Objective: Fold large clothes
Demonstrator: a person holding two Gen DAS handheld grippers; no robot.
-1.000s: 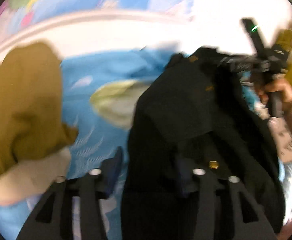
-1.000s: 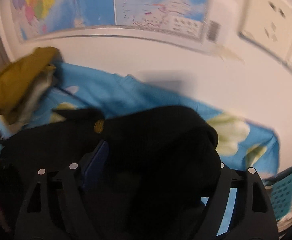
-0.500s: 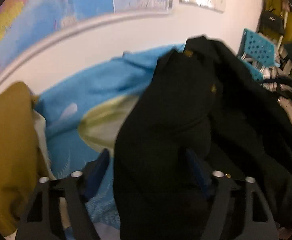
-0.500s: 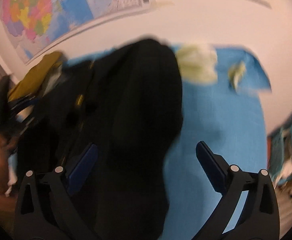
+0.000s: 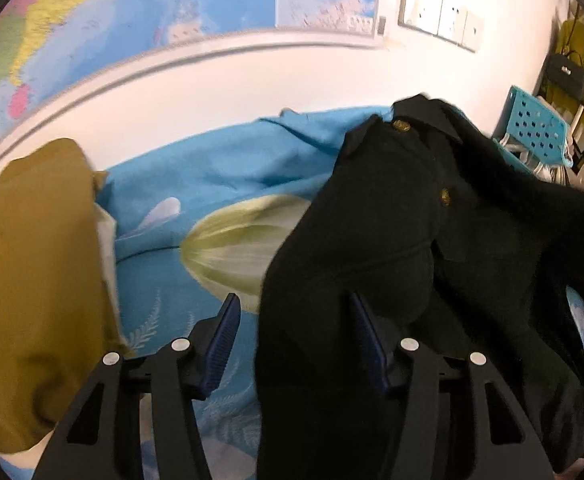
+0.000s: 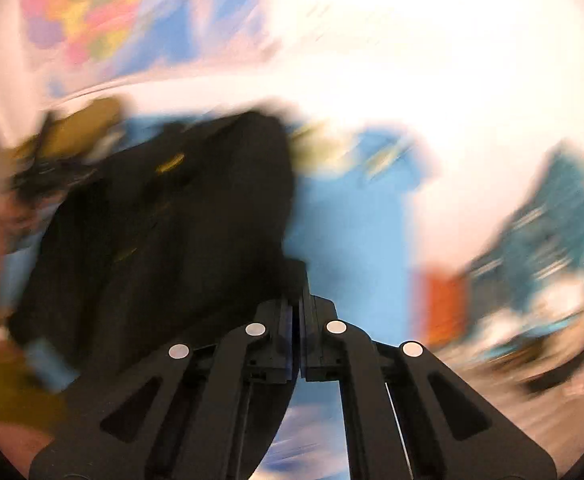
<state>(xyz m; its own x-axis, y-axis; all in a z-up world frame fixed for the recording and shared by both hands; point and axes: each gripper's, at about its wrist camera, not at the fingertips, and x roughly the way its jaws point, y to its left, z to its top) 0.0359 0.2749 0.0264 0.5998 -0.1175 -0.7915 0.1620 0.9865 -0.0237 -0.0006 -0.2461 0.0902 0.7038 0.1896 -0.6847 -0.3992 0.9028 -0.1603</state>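
Lying on blue sheet (image 5: 195, 176): black coat (image 5: 392, 240), w/ left tool (image 5: 292, 336) spread wide, right tool (image 6: 300, 280) pinched on coat hem.

A blue bedsheet (image 5: 211, 168) printed with a pale yellow-green flower (image 5: 235, 248) is spread over the bed. A mustard-coloured garment (image 5: 35, 280) is piled at the bed's left edge. A coloured map (image 5: 131, 12) and a white switch panel (image 5: 440, 16) are mounted on the wall. A turquoise perforated basket (image 5: 536, 128) is seen beyond the bed's right edge.
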